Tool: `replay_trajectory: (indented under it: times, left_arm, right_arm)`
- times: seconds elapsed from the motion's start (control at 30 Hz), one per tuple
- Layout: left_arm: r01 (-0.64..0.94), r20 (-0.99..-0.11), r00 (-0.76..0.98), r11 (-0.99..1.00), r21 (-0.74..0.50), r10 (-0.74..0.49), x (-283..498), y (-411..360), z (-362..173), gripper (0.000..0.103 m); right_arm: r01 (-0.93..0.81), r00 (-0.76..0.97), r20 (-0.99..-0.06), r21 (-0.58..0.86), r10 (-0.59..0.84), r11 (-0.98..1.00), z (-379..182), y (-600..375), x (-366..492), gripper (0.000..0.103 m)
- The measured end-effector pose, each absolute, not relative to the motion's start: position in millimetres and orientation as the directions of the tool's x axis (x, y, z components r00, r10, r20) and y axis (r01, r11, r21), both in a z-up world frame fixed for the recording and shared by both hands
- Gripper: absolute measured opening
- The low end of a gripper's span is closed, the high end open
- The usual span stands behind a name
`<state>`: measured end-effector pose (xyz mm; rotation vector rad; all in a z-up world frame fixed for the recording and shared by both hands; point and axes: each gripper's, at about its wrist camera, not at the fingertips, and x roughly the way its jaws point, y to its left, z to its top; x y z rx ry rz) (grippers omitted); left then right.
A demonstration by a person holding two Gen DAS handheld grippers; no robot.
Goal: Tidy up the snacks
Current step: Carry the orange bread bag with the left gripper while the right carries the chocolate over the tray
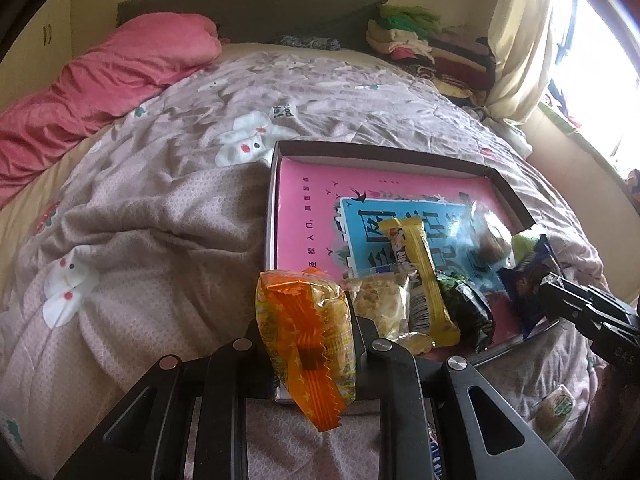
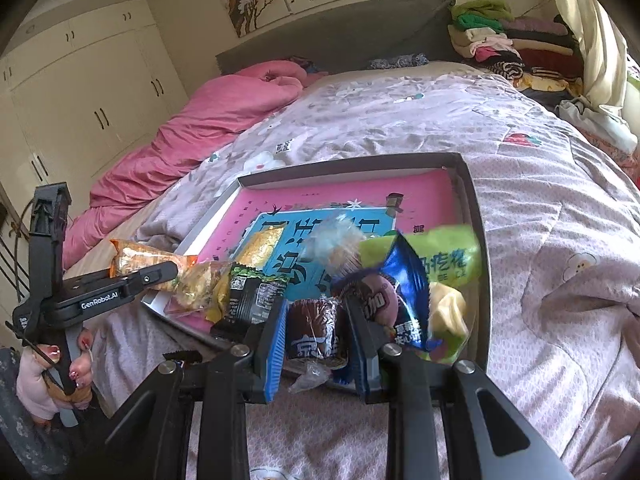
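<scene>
Left wrist view shows the left gripper (image 1: pixel 308 332), matte black plastic with metal pivot pins, clenched on an orange snack packet (image 1: pixel 306 340): crinkly clear film with a zigzag-cut orange seam, held upright at the near left corner of a shallow cardboard box (image 1: pixel 400 152). This box is a flat rectangular tray with dark low walls and a glossy pink and blue printed floor, and it lies on a bed under a soft, wrinkled mauve quilt (image 1: pixel 160 208) printed with white rabbits. Along the box's near edge lie a long yellow wafer bar (image 1: pixel 420 276), a pale puffed-rice packet (image 1: pixel 380 300) and a dark shiny pouch (image 1: pixel 468 312).

Right wrist view shows the right gripper (image 2: pixel 316 340), its fingers faced with ribbed blue pads, clamped on a brown snack packet (image 2: pixel 314 336), a small round cake in clear wrap, at the box's near right corner. Just right of it lie a glossy blue packet (image 2: pixel 404 284) and a lime green bag (image 2: pixel 448 256). A rumpled pink duvet (image 2: pixel 192 132) is heaped along the far left of the bed, with folded clothes (image 2: pixel 516 48) stacked at the far right.
</scene>
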<state>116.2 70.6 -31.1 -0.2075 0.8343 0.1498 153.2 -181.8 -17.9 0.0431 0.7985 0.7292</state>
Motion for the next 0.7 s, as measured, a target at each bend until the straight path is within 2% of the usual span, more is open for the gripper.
replay_trajectory:
  times: [0.5, 0.7]
  left_arm:
    - [-0.188, -0.725, 0.668, 0.981, 0.052, 0.167, 122, 45, -31, 0.024]
    - [-0.203, -0.731, 0.647, 0.973, 0.11, 0.218, 132, 37, -33, 0.025]
  right_arm:
    - [-0.619, 0.488, -0.67, 0.187, 0.56, 0.763, -26, -161, 145, 0.029]
    - [-0.617, 0.494, -0.666, 0.183, 0.558, 0.765, -27, -160, 146, 0.029]
